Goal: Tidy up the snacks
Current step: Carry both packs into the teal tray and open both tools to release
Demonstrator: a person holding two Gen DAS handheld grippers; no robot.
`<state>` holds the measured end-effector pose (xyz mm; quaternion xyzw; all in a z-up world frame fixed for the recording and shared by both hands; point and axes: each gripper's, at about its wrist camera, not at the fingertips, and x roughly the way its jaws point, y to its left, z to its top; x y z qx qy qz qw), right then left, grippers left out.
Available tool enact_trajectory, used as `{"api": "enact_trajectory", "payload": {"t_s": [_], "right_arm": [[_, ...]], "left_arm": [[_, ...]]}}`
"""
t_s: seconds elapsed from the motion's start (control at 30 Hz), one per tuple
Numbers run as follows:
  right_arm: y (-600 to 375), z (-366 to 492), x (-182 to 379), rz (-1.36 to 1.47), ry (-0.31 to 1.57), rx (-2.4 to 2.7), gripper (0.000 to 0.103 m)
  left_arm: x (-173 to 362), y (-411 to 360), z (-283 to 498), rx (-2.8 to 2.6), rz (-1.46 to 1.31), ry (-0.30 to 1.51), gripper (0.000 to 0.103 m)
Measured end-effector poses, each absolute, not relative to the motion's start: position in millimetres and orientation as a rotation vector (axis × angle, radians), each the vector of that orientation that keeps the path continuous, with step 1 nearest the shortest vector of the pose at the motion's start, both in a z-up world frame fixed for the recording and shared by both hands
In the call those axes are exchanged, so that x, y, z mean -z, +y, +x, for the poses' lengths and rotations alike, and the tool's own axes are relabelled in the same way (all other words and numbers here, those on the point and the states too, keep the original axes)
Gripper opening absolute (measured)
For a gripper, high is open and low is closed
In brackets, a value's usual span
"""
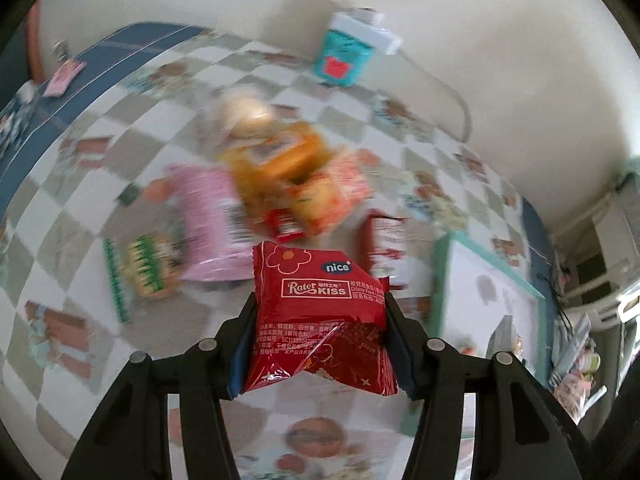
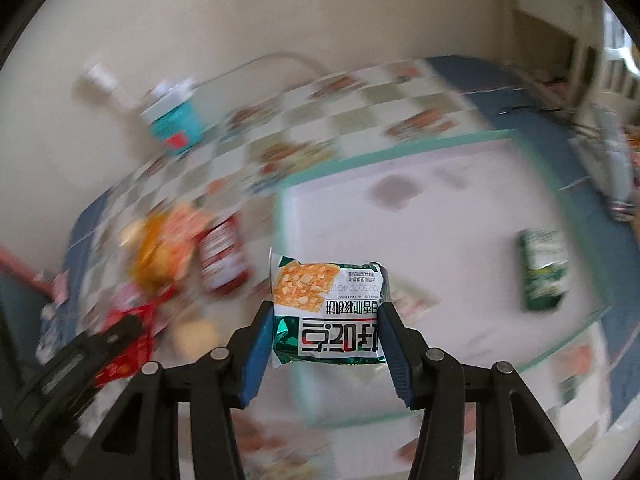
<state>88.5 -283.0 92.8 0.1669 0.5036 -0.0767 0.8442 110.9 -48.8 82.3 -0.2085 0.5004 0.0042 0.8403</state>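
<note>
A: What's on the checked worktop (image 1: 120, 152)?
B: A teal-rimmed tray (image 2: 440, 148) with one green packet (image 2: 544, 272) lying in it, and beside it a snack pile (image 1: 280, 176).
A: And the fingers?
B: The left gripper (image 1: 320, 312) pinches a red packet (image 1: 320, 304) above the pile; the right gripper (image 2: 326, 320) pinches a green-white packet (image 2: 326, 304) over the tray.

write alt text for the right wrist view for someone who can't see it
The right gripper holds a green-and-white cracker packet between its blue-padded fingers, above a white tray with a teal rim. A dark green packet lies in the tray; blurred snacks are piled on the checked tablecloth to the left.
</note>
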Motion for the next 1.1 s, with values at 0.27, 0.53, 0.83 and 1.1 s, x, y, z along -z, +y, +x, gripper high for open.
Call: {"api": "enact_trajectory", "payload": {"t_s": [0.27,0.53,0.83,1.1], "right_arm": [[-339,97,-77,0.41,1.064,0.294,0.055],[-377,112,-64,0.423,1.056,0.376,0.055],[-405,135,-55,0.423,1.045,0.458,0.056],[-405,140,-54,0.394,1.056,0.479,0.064]], "left_arm": [[-109,-134,146,0.201,-0.347,0.966,0.059],[-91,-210,173,0.317,-0.254,0.996,0.059],[-63,-235,197,0.346,-0.235,1.029,0.067],[-71,-223,201,0.314,-0.244,1.023,0.086]]}}
